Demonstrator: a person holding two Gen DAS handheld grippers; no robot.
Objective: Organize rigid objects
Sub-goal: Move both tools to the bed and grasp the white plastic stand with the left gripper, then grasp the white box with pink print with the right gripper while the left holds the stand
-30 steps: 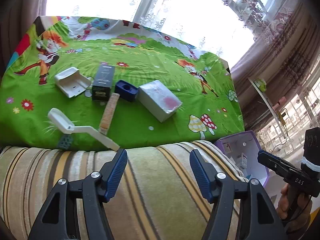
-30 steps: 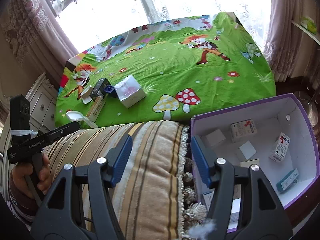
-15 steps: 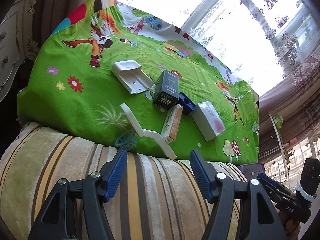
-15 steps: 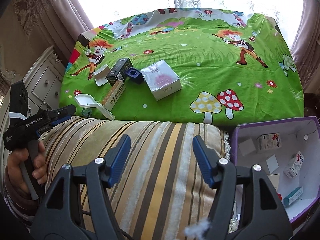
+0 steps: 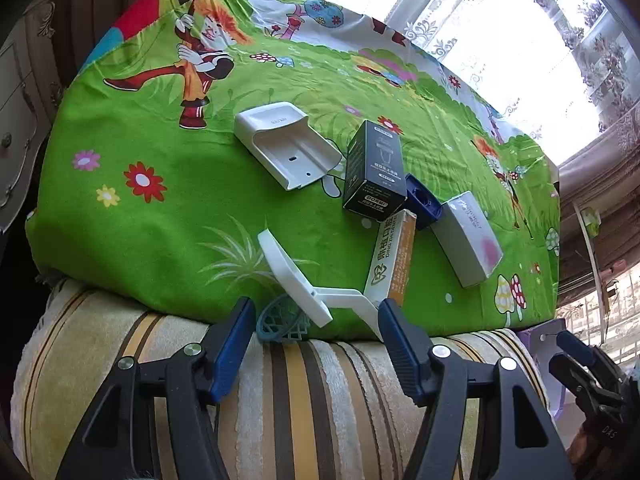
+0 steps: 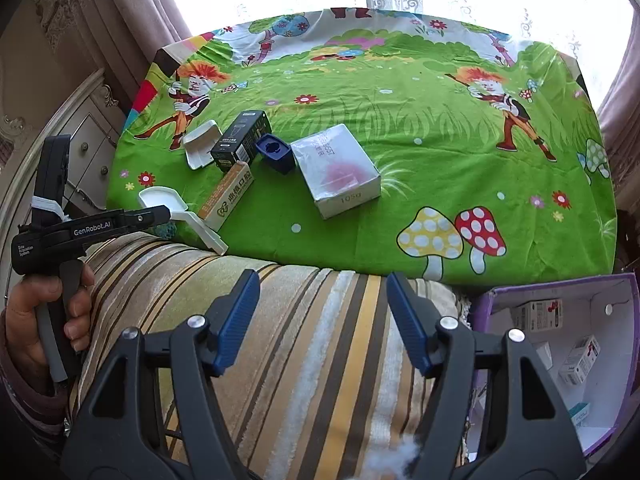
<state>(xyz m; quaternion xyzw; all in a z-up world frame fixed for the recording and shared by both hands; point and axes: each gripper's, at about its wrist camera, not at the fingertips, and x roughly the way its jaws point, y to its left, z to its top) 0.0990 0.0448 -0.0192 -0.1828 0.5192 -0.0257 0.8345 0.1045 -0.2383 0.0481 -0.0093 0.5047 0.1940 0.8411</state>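
Where purple box [image 6: 560, 364] sits open, small cartons [image 6: 538, 314] inside

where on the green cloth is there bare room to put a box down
The wide stretch of green cloth right of the silver box, up to the mushroom prints, is bare. So is the strip left of the white tray. It is crowded where the black box, blue holder, orange box and white scoop cluster.
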